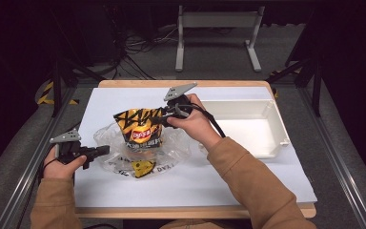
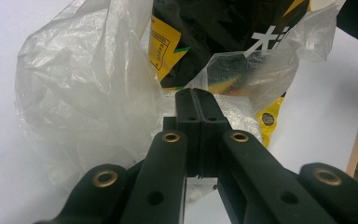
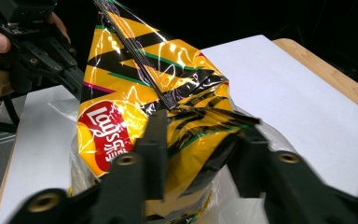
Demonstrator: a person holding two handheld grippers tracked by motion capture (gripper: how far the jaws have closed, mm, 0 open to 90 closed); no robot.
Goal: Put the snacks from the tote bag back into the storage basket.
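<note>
A yellow and black chip bag (image 1: 140,129) stands upright inside a clear plastic bag (image 1: 171,150) on the white table top. My right gripper (image 1: 164,116) comes in from the right. Its jaws are shut on the chip bag's crumpled upper corner (image 3: 200,126). My left gripper (image 1: 106,150) lies low at the plastic bag's left edge. In the left gripper view its jaws (image 2: 196,95) meet flat together with the thin film (image 2: 88,93) pinched at their tips, and the chip bag (image 2: 205,28) sits just behind. The left gripper (image 3: 42,51) is also at the top left of the right gripper view.
A white rectangular bin (image 1: 267,148) sits on the table's right side, close behind my right forearm. The wooden table edge (image 1: 186,212) runs along the front. A yellow patch (image 1: 143,168) shows through the film near the front. A metal frame (image 1: 217,21) stands beyond the table.
</note>
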